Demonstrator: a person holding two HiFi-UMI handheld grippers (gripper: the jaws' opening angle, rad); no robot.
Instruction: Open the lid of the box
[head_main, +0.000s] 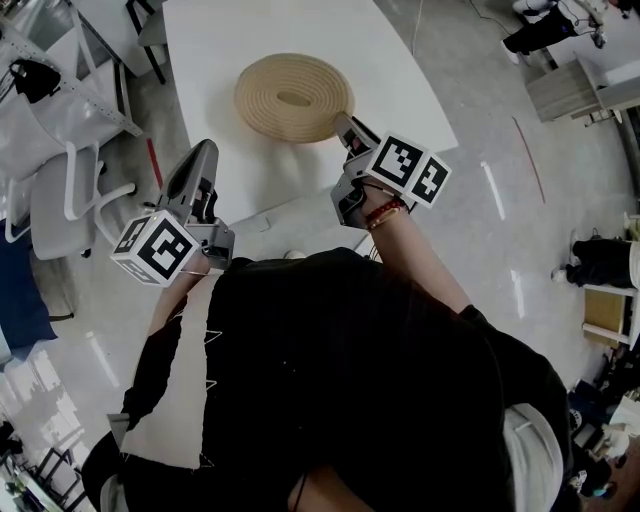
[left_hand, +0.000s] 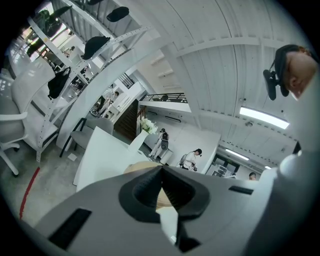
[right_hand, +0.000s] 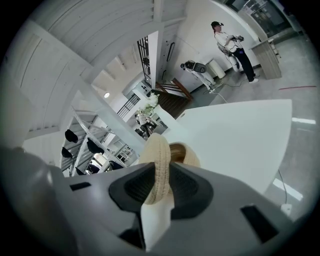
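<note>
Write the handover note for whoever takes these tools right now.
The left tool is shut and empty, held by the near left edge of the table, clear of the round woven lid.
The right tool is shut on the lid's near right rim.
Done: the rim is gripped.
Left: raise the lid and take it off. Whether it has started to lift cannot be told.

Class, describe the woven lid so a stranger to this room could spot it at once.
Start at the big white table. On it sits a round lid, its rim pinched by the right gripper. Its tan coiled weave and dimpled centre mark it out.
</note>
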